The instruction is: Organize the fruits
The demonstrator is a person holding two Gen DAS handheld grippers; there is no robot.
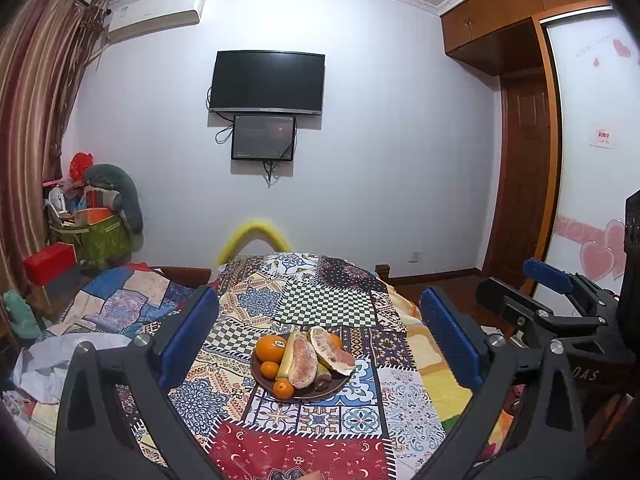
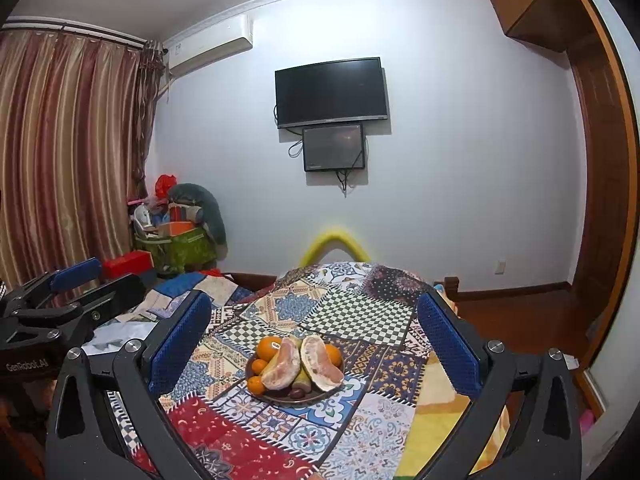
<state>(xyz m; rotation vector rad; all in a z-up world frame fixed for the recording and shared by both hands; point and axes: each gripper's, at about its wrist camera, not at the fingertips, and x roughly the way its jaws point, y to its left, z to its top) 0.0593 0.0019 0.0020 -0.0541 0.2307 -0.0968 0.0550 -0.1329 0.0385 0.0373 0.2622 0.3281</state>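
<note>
Striped curtains (image 2: 68,152) are seen at the far left of a pale-walled bedroom, with a wall-mounted television (image 2: 331,92) further right and a wooden door (image 1: 524,184) at the right edge. A patchwork cloth (image 1: 320,304) is spread over the bench, and near its middle a dark plate (image 1: 280,393) is set. On that plate, from left to right, a large orange (image 1: 269,347), two small tangerines (image 1: 270,369), two peeled pomelo pieces (image 1: 302,360) and a further orange (image 2: 334,354) are piled, with a dark fruit at the front that cannot be identified. The left gripper (image 1: 320,340) is held back from the plate with its jaws spread wide and nothing between them; the right gripper (image 2: 316,344) is held likewise, wide and empty. All the fruit is thus found gathered on the plate, which would suit either a pile waiting to be sorted or an arrangement already made, so no single step can be judged in hand. From the left wrist view, the right gripper's side is shown at the right edge; from the right wrist view, the curtains are shown far more fully, and the left gripper's side appears at the left edge.
</note>
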